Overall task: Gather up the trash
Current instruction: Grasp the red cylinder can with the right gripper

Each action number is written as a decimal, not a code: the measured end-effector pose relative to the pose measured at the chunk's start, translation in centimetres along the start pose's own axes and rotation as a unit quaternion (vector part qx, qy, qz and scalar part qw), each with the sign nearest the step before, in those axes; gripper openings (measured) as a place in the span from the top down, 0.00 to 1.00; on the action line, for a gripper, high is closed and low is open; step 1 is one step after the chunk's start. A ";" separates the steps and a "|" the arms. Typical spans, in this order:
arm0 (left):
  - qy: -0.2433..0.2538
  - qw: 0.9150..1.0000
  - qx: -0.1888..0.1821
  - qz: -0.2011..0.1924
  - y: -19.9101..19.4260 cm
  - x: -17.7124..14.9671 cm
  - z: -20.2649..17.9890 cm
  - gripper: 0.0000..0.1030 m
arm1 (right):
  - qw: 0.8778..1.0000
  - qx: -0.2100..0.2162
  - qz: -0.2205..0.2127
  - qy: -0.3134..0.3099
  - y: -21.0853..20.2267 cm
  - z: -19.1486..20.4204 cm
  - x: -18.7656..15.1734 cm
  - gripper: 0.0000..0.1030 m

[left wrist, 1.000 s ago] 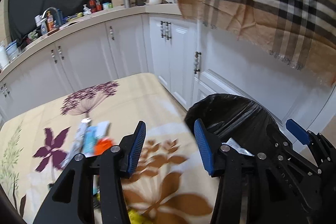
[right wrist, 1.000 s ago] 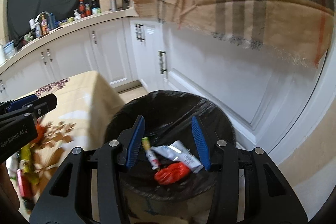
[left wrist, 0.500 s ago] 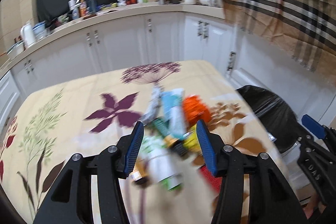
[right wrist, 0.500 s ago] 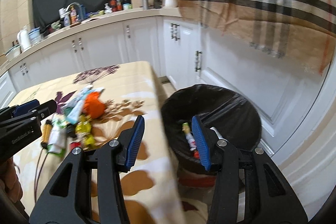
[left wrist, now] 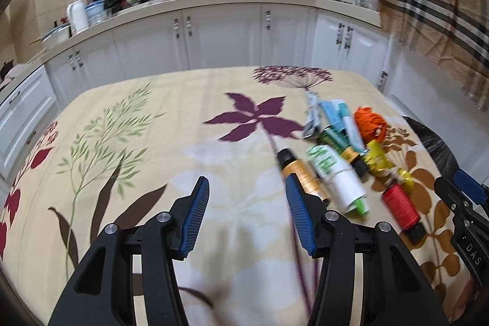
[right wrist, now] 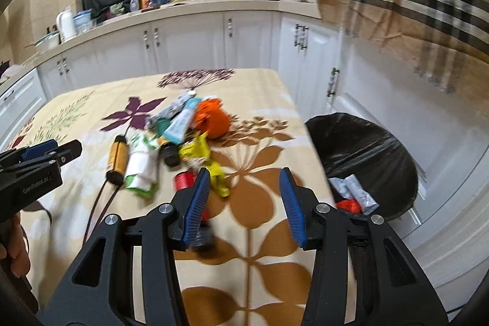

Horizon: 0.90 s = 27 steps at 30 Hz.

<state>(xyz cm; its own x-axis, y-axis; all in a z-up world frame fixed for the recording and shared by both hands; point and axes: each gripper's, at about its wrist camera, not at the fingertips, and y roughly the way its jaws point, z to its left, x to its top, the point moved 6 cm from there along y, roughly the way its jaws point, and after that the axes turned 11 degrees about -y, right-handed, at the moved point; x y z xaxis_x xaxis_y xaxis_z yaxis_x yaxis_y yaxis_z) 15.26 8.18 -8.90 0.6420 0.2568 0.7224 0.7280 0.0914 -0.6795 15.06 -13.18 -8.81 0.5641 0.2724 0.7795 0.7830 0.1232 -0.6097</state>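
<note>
trash pile [left wrist: 345, 155]: heaped on the floral tablecloth [left wrist: 152, 142], seen to the right of the left tongs [left wrist: 246, 214] and just ahead-left of the right tongs [right wrist: 244, 200]
left tongs: jaws held about half open, nothing gripped; only bare cloth is framed between them, with an orange tube [left wrist: 301, 174] just past the right pad
right tongs: jaws parted, nothing gripped; a red bottle [right wrist: 185, 181] is partly hidden behind the left pad, touching or not can't be told
bin [right wrist: 363, 155]: black-bagged, beside the table's right edge, some trash already seen inside
changed since a second ago: both tongs were aimed at the bin then, now they're swung back over the table; the pile is brought into view
left jaws: opened a touch wider than before
writing: "GenRobot.AI" is read on the left tongs' side in the right view; "DAS" is read on the right tongs' edge in the left view; labels on the trash are too blurred
</note>
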 end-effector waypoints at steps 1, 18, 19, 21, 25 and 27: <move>-0.003 1.000 0.002 0.001 0.0 -0.1 0.5 0.50 | 1.000 0.003 0.003 -0.005 0.1 0.6 -0.1 0.56; -0.030 0.999 0.018 0.019 0.3 -1.2 4.3 0.50 | 0.997 0.036 0.062 -0.027 2.5 3.9 -1.3 0.57; -0.030 0.999 0.018 0.019 0.3 -1.2 4.3 0.50 | 0.997 0.038 0.066 -0.028 2.7 3.9 -1.4 0.58; -0.030 0.999 0.016 0.020 0.3 -1.2 4.2 0.50 | 0.996 0.045 0.076 -0.032 3.0 4.2 -1.7 0.72; -0.028 0.999 0.013 0.022 0.4 -1.3 3.9 0.49 | 0.995 0.051 0.079 -0.039 3.1 4.6 -1.8 0.75; -0.024 0.999 0.013 0.023 0.4 -1.4 3.6 0.49 | 0.995 0.052 0.077 -0.041 3.0 4.7 -1.8 0.76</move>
<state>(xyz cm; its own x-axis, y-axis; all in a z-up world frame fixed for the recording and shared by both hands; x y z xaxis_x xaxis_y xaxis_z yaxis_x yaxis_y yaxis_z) 13.80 11.30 -10.65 0.6612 0.3075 0.6843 0.6919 0.1027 -0.7147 15.16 -8.78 -12.75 0.6488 0.3730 0.6633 0.6544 0.1713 -0.7365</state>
